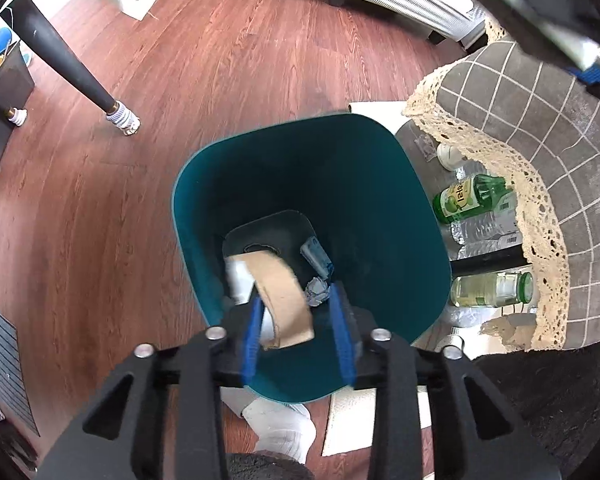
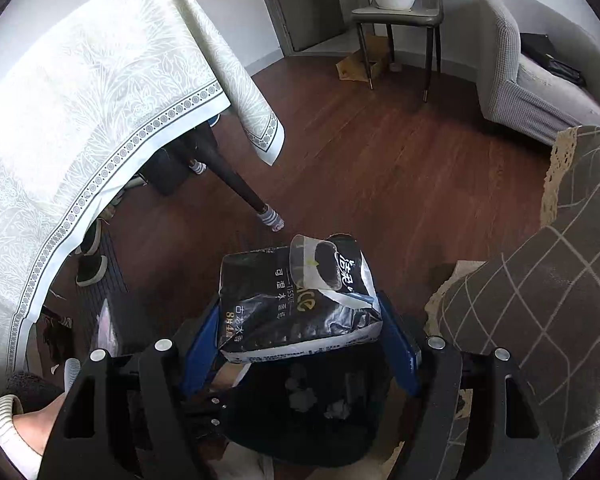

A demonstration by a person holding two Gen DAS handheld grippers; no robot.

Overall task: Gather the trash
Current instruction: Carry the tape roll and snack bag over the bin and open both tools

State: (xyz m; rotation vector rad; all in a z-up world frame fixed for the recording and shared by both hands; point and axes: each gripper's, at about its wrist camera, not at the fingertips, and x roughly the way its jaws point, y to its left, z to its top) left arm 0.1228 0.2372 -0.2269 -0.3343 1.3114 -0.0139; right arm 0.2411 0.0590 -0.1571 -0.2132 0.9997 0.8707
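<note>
In the left wrist view a teal trash bin [image 1: 404, 208] stands on the wood floor. My left gripper [image 1: 298, 332] hangs over its rim, jaws open. A brown cardboard tube [image 1: 282, 300] sits between the blue fingers [image 1: 254, 336], touching the left one only. Crumpled paper [image 1: 317, 291] and a blue packet [image 1: 317, 256] lie in the bin. In the right wrist view my right gripper [image 2: 296, 344] holds a black tissue pack [image 2: 296, 312] between its blue fingers [image 2: 400, 344], over the dark bin [image 2: 300, 408]. A clear plastic cup [image 2: 312, 260] lies on the pack.
A table with a grey checked, lace-edged cloth [image 1: 540, 152] stands right of the bin, with several bottles [image 1: 472, 200] under it. A black table leg [image 1: 60, 60] stands left. A white-clothed table [image 2: 80, 120], a grey sofa [image 2: 520, 80] and a chair [image 2: 400, 20] show in the right wrist view.
</note>
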